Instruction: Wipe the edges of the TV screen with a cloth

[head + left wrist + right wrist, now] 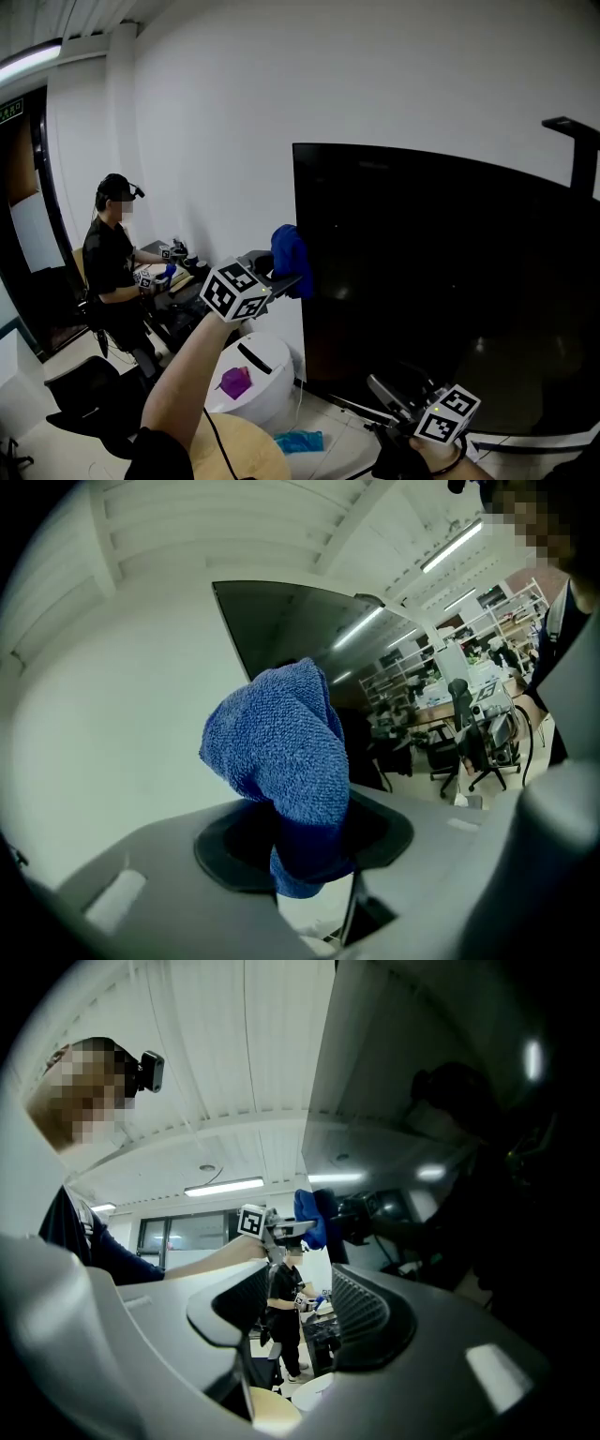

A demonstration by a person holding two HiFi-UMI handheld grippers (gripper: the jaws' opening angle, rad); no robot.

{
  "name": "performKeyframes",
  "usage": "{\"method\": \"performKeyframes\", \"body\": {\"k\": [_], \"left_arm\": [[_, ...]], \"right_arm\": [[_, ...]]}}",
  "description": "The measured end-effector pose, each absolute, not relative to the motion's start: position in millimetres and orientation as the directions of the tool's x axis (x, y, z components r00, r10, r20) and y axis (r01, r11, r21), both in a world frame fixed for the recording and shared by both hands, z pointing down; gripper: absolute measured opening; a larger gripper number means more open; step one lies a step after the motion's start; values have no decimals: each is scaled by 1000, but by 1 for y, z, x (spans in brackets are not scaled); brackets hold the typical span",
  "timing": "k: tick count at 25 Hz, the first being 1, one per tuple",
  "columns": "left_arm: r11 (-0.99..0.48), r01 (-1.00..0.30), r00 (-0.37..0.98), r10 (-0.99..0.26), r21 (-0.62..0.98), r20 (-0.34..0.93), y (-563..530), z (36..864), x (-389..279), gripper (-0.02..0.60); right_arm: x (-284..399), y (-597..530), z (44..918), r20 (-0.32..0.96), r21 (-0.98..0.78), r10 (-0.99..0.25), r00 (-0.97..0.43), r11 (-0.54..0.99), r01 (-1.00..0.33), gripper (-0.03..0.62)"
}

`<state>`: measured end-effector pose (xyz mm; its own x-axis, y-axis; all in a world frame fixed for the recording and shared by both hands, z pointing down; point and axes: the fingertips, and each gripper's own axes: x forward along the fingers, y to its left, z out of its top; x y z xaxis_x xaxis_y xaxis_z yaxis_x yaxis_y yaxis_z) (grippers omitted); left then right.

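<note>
A large dark TV screen stands against the white wall. My left gripper is raised at the screen's left edge, shut on a bunched blue cloth that touches that edge. In the left gripper view the cloth bulges up from between the pads of the left gripper, with the TV screen behind it. My right gripper is low in front of the screen's bottom edge. In the right gripper view the right gripper stands open with nothing between its ribbed pads, and the cloth shows far off.
A person in black works at a cluttered desk on the left. Below my left arm are a white round bin, a round wooden tabletop and a blue rag on the floor. A black post rises behind the screen's right end.
</note>
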<state>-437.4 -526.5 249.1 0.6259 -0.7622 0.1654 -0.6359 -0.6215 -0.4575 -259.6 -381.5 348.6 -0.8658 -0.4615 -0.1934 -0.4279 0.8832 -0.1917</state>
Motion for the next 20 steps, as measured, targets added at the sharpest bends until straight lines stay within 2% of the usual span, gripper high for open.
{"method": "performKeyframes", "body": {"k": [11, 20], "left_arm": [[-609, -603, 624, -762, -515, 172, -525, 164, -440, 163], [-566, -627, 618, -780, -536, 100, -521, 86, -441, 161]], "right_arm": [[-253, -365, 313, -238, -167, -427, -873, 903, -396, 218], [-259, -355, 257, -278, -70, -395, -875, 917, -392, 215]]}}
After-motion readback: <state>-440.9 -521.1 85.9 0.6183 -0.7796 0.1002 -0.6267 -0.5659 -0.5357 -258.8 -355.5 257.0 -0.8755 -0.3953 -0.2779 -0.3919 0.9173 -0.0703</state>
